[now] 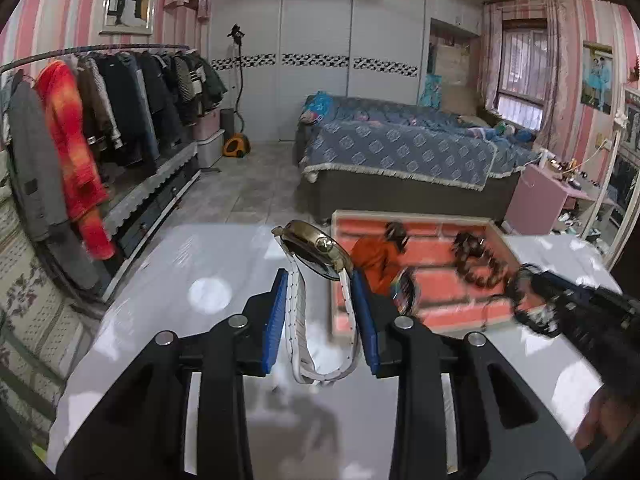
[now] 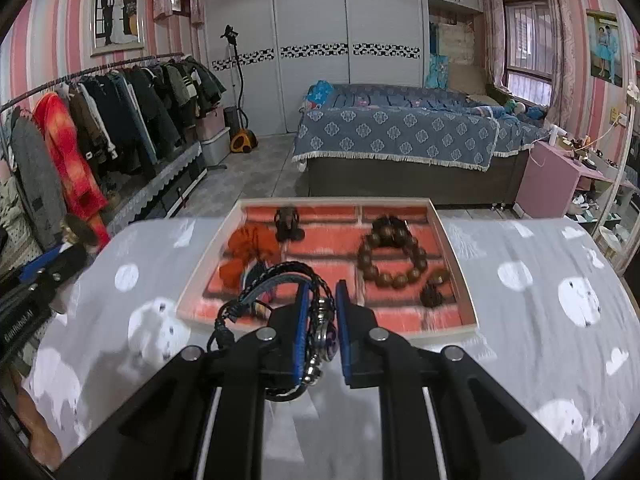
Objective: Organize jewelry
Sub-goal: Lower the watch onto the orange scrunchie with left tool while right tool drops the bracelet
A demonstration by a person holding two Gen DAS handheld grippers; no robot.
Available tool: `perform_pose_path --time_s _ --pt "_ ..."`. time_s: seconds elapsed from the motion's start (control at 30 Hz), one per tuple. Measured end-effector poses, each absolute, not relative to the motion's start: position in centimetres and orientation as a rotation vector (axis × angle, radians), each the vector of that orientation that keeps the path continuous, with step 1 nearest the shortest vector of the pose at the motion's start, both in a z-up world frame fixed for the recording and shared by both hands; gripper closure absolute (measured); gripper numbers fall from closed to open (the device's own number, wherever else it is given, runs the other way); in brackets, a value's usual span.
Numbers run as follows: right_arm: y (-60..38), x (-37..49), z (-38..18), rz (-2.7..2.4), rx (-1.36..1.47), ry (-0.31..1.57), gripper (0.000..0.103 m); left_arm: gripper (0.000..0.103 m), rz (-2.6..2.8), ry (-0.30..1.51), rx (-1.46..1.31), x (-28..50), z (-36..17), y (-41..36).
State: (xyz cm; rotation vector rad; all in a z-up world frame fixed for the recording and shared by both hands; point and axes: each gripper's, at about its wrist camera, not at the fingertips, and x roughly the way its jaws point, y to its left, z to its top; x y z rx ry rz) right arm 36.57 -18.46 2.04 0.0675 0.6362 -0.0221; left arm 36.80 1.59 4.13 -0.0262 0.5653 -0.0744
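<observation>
My left gripper point(image 1: 320, 280) is shut on a gold-cased watch point(image 1: 316, 246) with a white strap, held above the table left of the tray point(image 1: 496, 228). My right gripper point(image 2: 320, 288) is shut on a black braided leather bracelet point(image 2: 280, 276) with metal beads, held over the tray's near edge point(image 2: 456, 326). The red-lined tray holds a brown wooden bead bracelet point(image 2: 390, 252), an orange fabric piece point(image 2: 250, 250), a small dark item point(image 2: 287, 222) and another dark piece point(image 2: 434, 290). The right gripper shows blurred at the right of the left wrist view point(image 1: 532, 300).
The table has a grey cloth with white bear prints point(image 2: 560, 280). Beyond it stand a bed point(image 2: 400, 136), a clothes rack point(image 2: 100, 128) on the left and a pink side table point(image 2: 552, 176) on the right.
</observation>
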Motion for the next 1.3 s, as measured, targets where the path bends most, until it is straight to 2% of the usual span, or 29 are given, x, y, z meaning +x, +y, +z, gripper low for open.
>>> perform_pose_path --time_s 0.67,0.9,1.3 --pt "-20.4 47.5 -3.1 -0.132 0.1 0.623 0.089 0.071 -0.139 0.692 -0.033 50.9 -1.6 -5.4" --pt "-20.0 48.2 -4.7 -0.162 -0.033 0.65 0.089 0.071 -0.126 0.728 0.004 52.0 -4.7 -5.8" --pt "-22.5 48.9 -5.9 -0.221 -0.059 0.705 0.089 0.068 -0.121 0.752 0.032 52.3 -6.2 -5.6"
